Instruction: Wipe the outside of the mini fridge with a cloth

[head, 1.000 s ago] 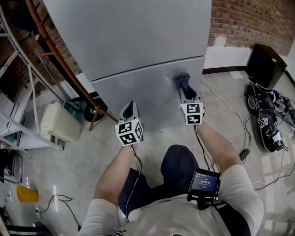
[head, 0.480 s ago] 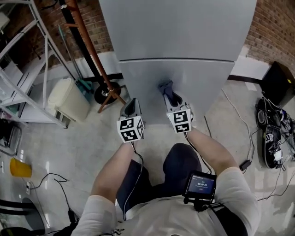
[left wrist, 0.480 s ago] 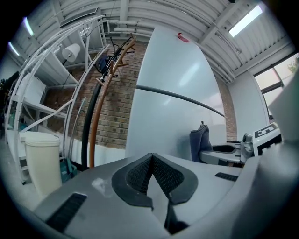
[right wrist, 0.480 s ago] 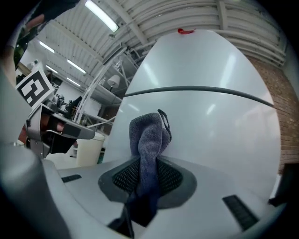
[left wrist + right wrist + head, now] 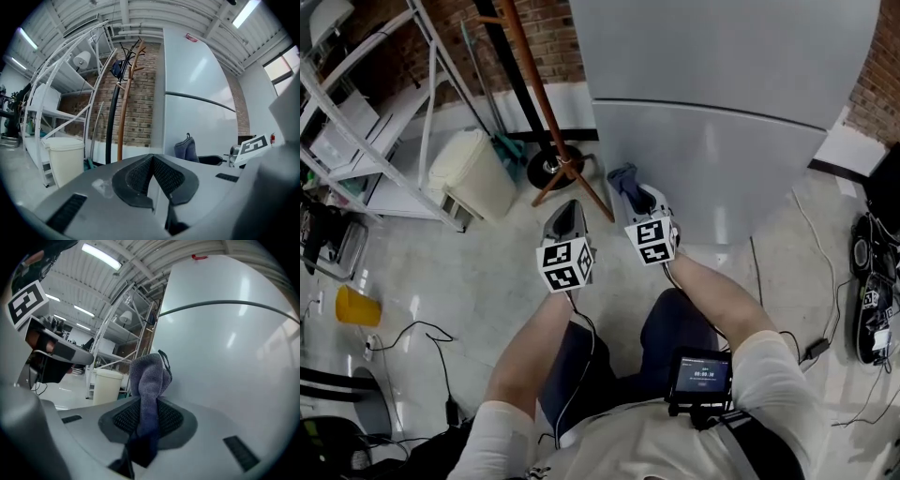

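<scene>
Blue-grey cloth point(image 5: 149, 376) is bulging from the right gripper's point(image 5: 147, 417) clenched jaws, aimed at the mini fridge point(image 5: 722, 178) mid-frame for wiping; the left gripper point(image 5: 152, 174) is hanging alongside, jaws closed empty.

The left tongs point(image 5: 566, 214) and right tongs point(image 5: 644, 200) are moulded in grey, with black cross-hatched pads point(image 5: 135, 177). Each is fitted with a white cube point(image 5: 565, 264) printed with black square markers. Thin black cables point(image 5: 578, 309) are run back from them. A white short-sleeved shirt point(image 5: 787, 394) and dark shorts point(image 5: 675, 323) are worn, and a small black screen point(image 5: 698, 373) is mounted at the chest.
</scene>
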`<action>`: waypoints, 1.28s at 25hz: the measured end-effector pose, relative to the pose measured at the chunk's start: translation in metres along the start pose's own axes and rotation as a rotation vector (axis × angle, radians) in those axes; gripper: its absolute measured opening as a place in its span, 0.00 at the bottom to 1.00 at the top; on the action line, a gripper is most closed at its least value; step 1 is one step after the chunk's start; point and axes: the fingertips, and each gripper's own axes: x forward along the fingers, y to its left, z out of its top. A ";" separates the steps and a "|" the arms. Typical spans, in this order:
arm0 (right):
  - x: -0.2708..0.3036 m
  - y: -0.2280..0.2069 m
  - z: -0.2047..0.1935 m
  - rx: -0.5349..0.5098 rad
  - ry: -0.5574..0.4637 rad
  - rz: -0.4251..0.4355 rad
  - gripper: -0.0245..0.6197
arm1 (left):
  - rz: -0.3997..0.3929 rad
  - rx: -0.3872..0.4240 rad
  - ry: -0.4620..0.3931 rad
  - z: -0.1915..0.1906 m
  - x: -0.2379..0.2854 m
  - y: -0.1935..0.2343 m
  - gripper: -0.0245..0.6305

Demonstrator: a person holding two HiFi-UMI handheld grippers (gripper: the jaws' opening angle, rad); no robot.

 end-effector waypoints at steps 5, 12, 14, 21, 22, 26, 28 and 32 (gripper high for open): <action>0.016 0.008 -0.016 0.019 0.035 -0.010 0.17 | 0.028 0.007 0.013 -0.004 -0.015 0.020 0.04; 0.020 -0.012 -0.019 0.028 0.055 -0.059 0.17 | 0.023 0.012 0.021 -0.005 -0.017 0.016 0.04; 0.015 -0.016 -0.020 0.029 0.051 -0.063 0.17 | 0.018 0.013 0.021 -0.007 -0.015 0.010 0.04; -0.015 -0.052 -0.035 0.040 0.057 -0.114 0.17 | -0.034 -0.012 0.039 -0.020 0.006 -0.026 0.04; -0.022 -0.060 -0.040 0.040 0.061 -0.126 0.17 | -0.046 -0.014 0.043 -0.023 0.009 -0.034 0.04; -0.051 -0.097 -0.054 0.038 0.081 -0.176 0.17 | -0.100 -0.021 0.050 -0.028 0.026 -0.072 0.04; -0.065 -0.115 -0.062 0.036 0.092 -0.201 0.17 | -0.130 -0.021 0.052 -0.030 0.033 -0.093 0.04; -0.088 -0.147 -0.076 0.041 0.106 -0.238 0.17 | -0.182 -0.019 0.057 -0.033 0.047 -0.129 0.04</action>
